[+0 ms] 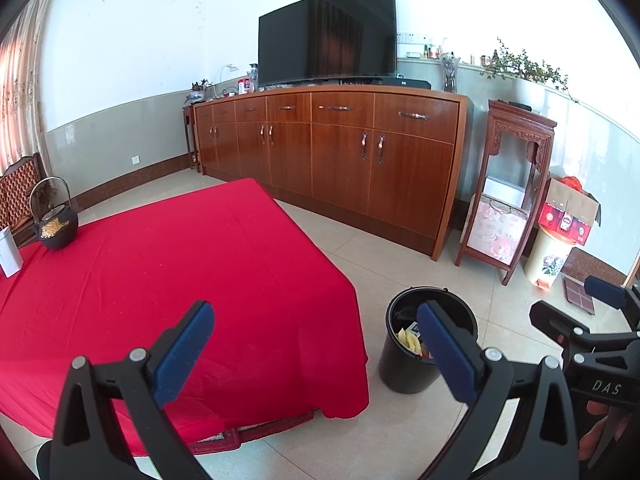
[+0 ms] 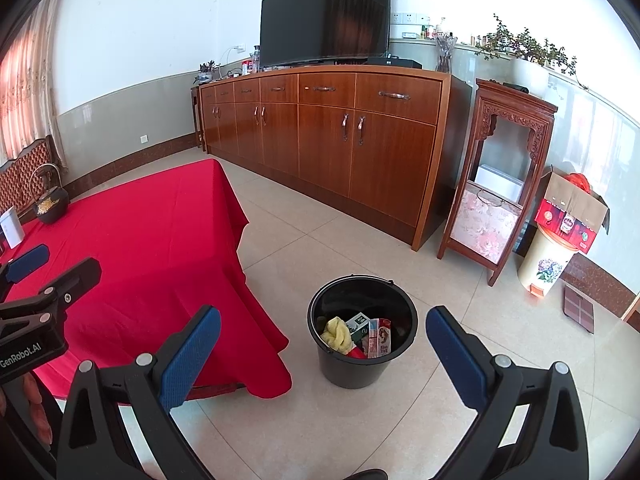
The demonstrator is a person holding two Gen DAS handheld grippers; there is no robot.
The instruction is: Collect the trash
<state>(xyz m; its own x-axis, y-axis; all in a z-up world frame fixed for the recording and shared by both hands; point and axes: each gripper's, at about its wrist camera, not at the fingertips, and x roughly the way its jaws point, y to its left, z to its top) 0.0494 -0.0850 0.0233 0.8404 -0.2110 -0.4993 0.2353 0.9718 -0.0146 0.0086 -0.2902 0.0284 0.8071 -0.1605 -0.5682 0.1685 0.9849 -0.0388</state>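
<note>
A black bucket (image 2: 362,332) stands on the tiled floor right of the red-covered table (image 2: 140,236). Inside it lie a yellow crumpled piece (image 2: 338,334), a dark small carton (image 2: 359,324) and red-and-white wrappers (image 2: 380,338). My right gripper (image 2: 324,356) hangs open above the floor, the bucket between its blue pads, nothing held. My left gripper (image 1: 316,354) is open over the table's near right corner, also empty; the bucket (image 1: 424,344) shows partly behind its right finger. Each gripper appears at the edge of the other's view.
A long wooden sideboard (image 2: 320,136) with a TV (image 2: 326,16) runs along the back wall. A carved stand (image 2: 496,176), a flowered bin (image 2: 546,258) with a cardboard box on top and a floor scale (image 2: 578,308) are right. A black teapot (image 1: 54,224) sits on the table's far left.
</note>
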